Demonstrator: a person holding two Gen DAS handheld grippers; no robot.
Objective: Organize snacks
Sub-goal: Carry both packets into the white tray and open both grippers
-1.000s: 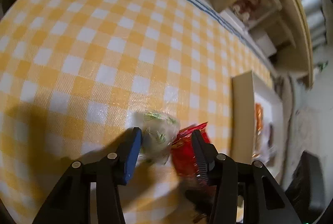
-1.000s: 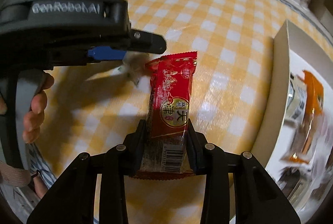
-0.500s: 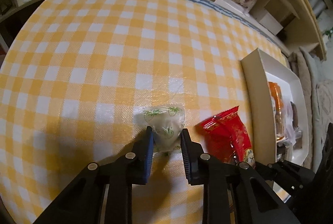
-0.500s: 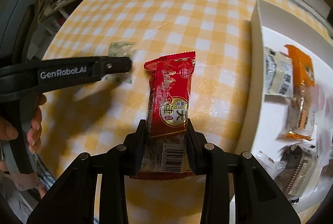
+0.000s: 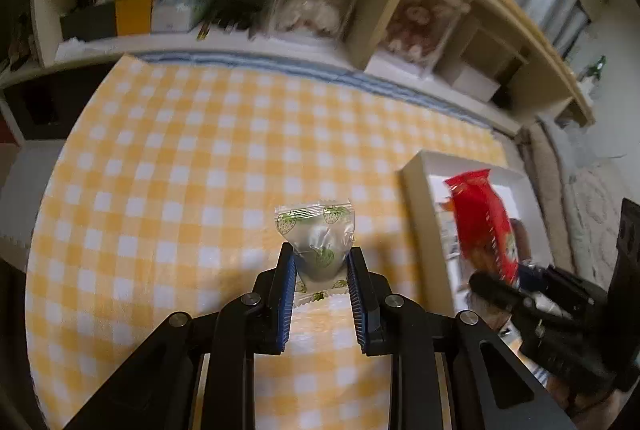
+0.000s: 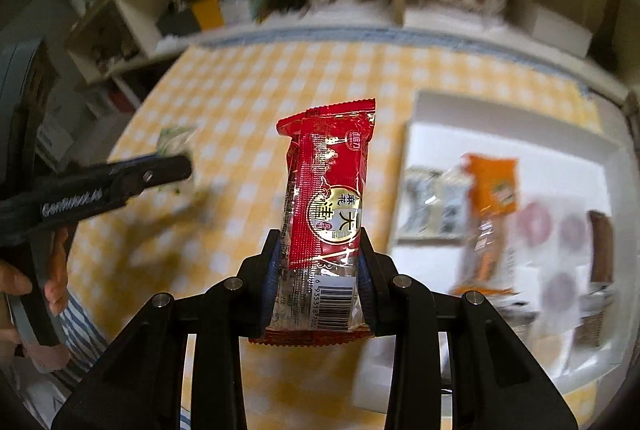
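1. Much of your right wrist view is blurred: the shelf [image 6: 248,10] behind the table [image 6: 248,102] and most of what lies in the white tray [image 6: 500,146] show only as smears.
2. In that tray you can make out an orange packet [image 6: 494,186], a pale black-and-white packet [image 6: 432,206] just beside it, some round purplish pieces and a brown bar [image 6: 600,246] at the far right edge; what they are is not readable.
3. The tray's near and right rim is cut off by the edge of the view and by your right tool [image 6: 318,258].
4. Your right tool is clamped on the red snack bar [image 6: 328,198], held upright above the table, just left of the tray. Its lower end with the barcode sits between the fingers.
5. Your left tool [image 5: 322,262] is closed on the clear strawberry-print candy [image 5: 318,234], lifted above the yellow checked cloth. Its lower seam is partly hidden between the blue pads [image 5: 286,294].
6. In the left wrist view, the red bar [image 5: 484,226] covers part of the tray [image 5: 416,198], so its contents there are hard to tell.
7. Your hand [image 6: 52,270] on the left tool's handle is cut off at the left edge.
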